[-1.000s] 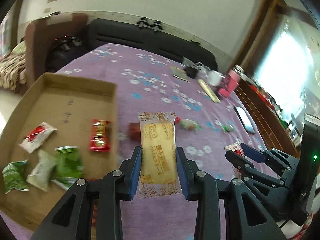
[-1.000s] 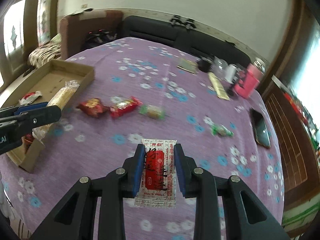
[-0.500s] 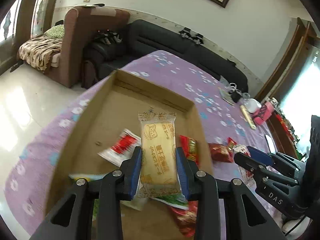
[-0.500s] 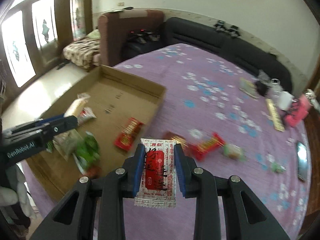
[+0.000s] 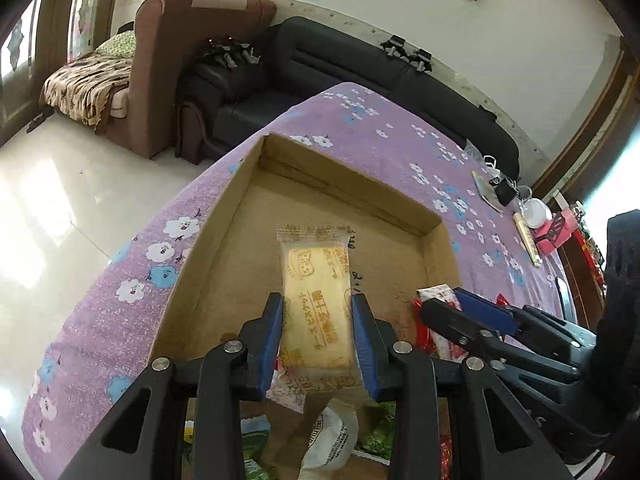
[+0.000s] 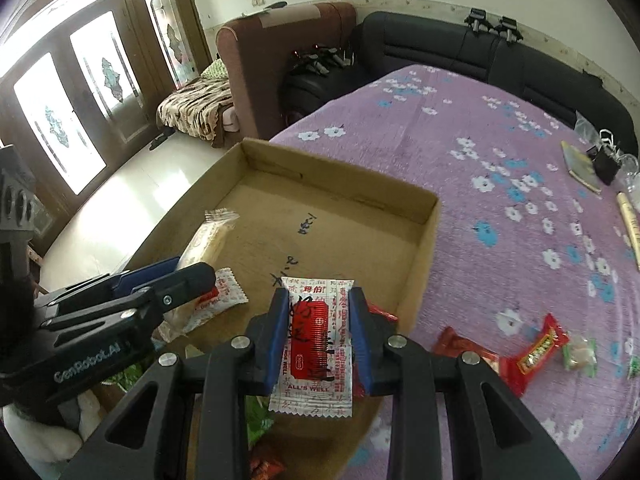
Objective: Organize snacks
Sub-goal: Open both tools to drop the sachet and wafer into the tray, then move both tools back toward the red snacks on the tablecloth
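The left hand-held gripper [image 5: 317, 332] pinched a yellow biscuit packet [image 5: 316, 304] above the cardboard box [image 5: 208, 248] on the desk [image 6: 500, 152]; the right hand-held gripper [image 6: 319, 330] pinched a red-and-white sachet [image 6: 316, 340] there. Its fingers hid snacks beneath.

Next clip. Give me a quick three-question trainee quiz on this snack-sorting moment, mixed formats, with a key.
1. True or false: the left tongs are open and carry nothing.
2. Multiple choice: the right tongs grip A) a green packet, B) the red-and-white sachet, C) a phone.
3. Fill in: both tongs hang over the ____.

Key:
1. False; they are shut on the yellow biscuit packet.
2. B.
3. Cardboard box; loose red snacks lie on the purple tablecloth beside it.
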`<state>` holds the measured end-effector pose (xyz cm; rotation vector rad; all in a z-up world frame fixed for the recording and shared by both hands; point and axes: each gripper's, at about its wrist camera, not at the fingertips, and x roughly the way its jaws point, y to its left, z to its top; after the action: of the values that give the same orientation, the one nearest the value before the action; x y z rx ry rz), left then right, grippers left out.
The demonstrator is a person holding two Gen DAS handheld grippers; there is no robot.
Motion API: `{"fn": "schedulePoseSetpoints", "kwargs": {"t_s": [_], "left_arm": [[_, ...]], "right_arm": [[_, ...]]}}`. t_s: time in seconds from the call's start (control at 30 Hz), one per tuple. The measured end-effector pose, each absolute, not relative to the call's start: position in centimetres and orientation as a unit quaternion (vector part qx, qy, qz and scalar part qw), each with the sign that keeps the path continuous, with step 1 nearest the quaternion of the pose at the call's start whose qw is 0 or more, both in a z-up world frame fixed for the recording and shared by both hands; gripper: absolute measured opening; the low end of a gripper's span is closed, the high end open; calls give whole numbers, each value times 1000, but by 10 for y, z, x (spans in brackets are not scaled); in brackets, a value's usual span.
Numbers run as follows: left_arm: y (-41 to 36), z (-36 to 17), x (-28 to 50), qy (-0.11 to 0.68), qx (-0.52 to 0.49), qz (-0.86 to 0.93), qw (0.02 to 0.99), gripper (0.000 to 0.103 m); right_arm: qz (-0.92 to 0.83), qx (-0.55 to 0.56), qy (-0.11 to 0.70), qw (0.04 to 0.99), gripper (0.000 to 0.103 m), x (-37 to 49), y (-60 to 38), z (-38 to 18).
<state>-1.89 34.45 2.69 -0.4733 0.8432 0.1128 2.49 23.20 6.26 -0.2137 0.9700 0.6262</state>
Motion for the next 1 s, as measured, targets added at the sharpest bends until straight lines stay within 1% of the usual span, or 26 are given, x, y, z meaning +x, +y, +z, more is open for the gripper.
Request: {"fn": "schedulePoseSetpoints", "kwargs": {"t_s": [0.1, 0.13, 0.17, 0.2, 0.23, 0.4, 0.53, 0.7, 0.83, 1.0], "left_arm": [[346, 27, -21, 401, -236, 55, 883, 40], [347, 28, -23, 400, -239, 54, 883, 46], [347, 29, -25, 397, -242, 53, 884, 51], [347, 30, -26, 394, -243, 52, 885, 53], [347, 32, -28, 391, -245, 50, 886, 57], [339, 46, -40, 373, -259, 30, 890, 64], [323, 58, -45, 365, -259, 8, 894, 71], [289, 68, -41, 370, -245, -26, 896, 73], [257, 69, -35, 382, -225, -52, 895, 74], [212, 60, -22, 407, -197, -83, 888, 75]], "right_arm": [[294, -94, 460, 833, 31, 30, 233, 59], [296, -88, 461, 832, 32, 28, 233, 60], [298, -82, 463, 831, 37, 29, 232, 61], [300, -76, 463, 831, 41, 28, 231, 62], [300, -73, 459, 833, 43, 27, 229, 65], [293, -65, 441, 846, 45, 22, 205, 84], [266, -53, 428, 862, 49, 24, 156, 97], [205, -21, 428, 880, 50, 34, 74, 103], [160, 13, 438, 884, 50, 42, 13, 96], [147, 61, 462, 872, 50, 46, -29, 77]]}}
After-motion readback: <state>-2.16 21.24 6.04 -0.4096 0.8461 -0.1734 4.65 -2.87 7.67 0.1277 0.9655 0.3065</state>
